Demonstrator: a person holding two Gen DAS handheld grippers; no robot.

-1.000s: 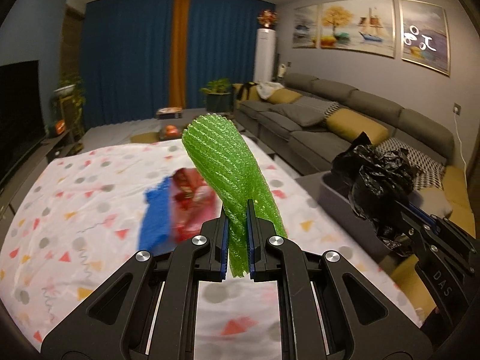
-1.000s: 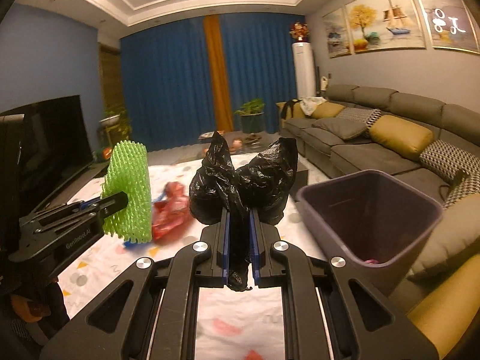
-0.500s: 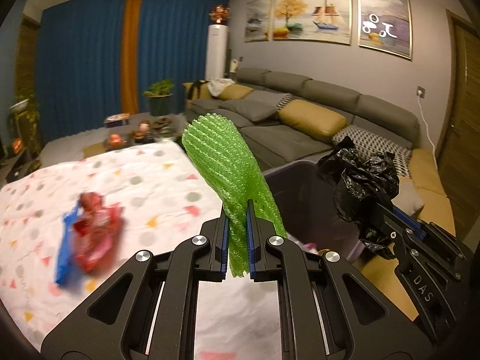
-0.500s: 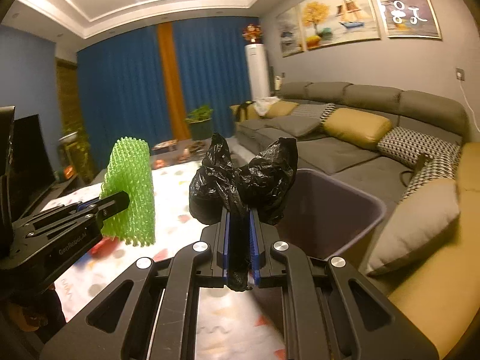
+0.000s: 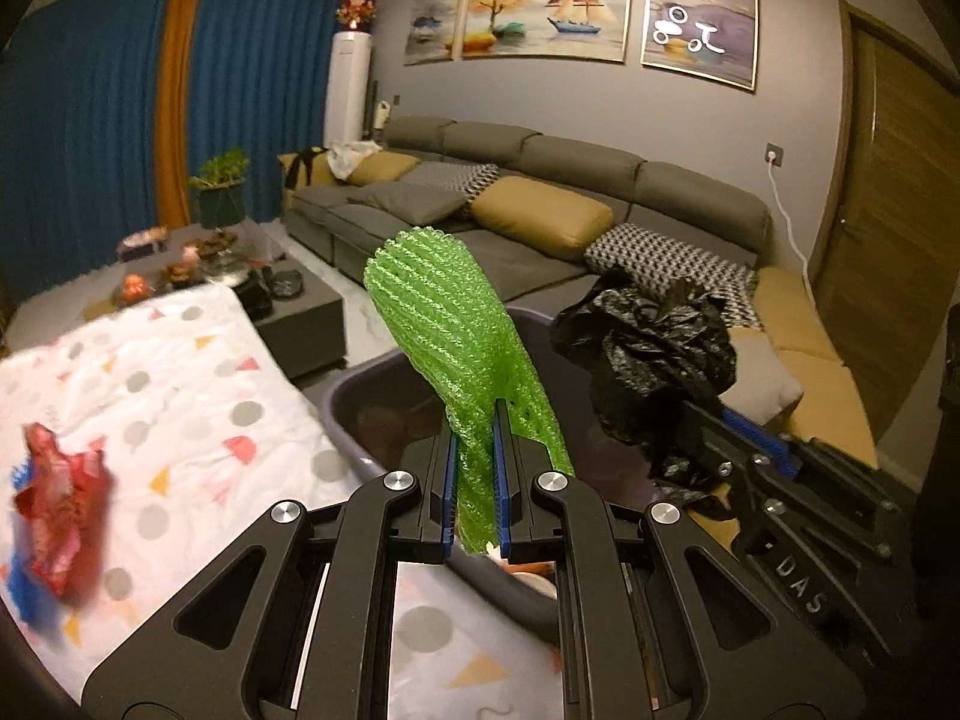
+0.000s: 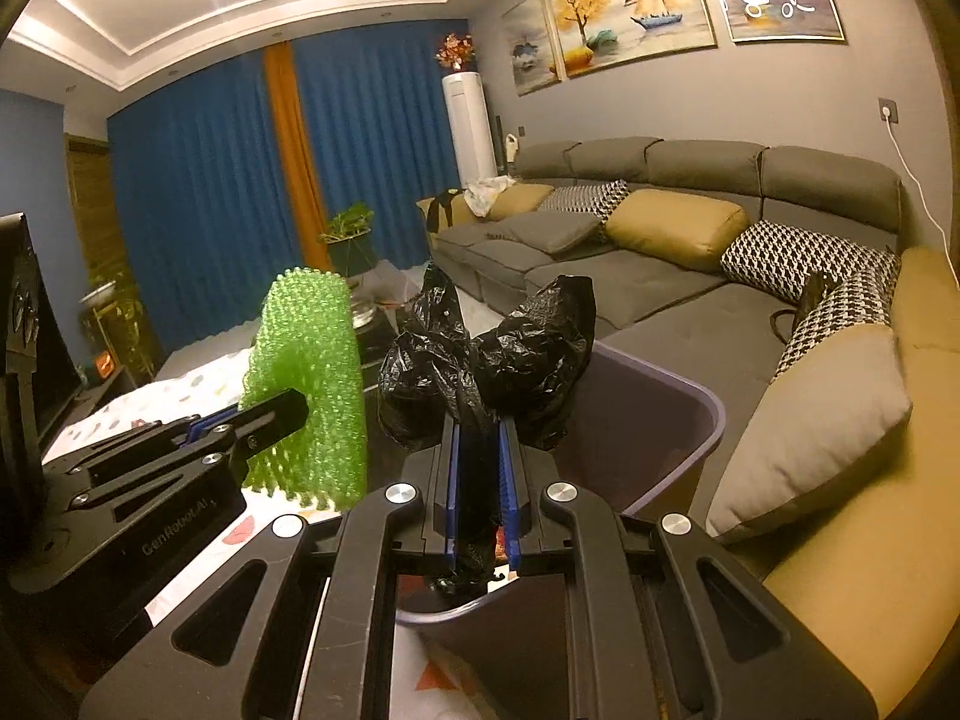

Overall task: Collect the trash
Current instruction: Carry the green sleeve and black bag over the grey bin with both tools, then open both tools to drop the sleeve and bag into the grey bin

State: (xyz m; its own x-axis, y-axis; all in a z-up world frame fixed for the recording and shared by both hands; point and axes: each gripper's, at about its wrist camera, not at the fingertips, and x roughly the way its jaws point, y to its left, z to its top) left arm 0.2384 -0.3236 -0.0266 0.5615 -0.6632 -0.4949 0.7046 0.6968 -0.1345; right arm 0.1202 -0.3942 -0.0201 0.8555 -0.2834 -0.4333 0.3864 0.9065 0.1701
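The left gripper (image 5: 475, 480) pinches the green foam net (image 5: 444, 336) tight, and the right gripper (image 6: 479, 480) squeezes the black bag (image 6: 486, 354). Both hang over the bin (image 6: 690, 420), probably so they fall straight in. A red wrapper (image 5: 57, 510) waits beside the bin.

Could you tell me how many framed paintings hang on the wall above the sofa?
3, in a row above the grey sofa: a narrow one at left, a wide sailboat painting in the middle, a squarer one at right.
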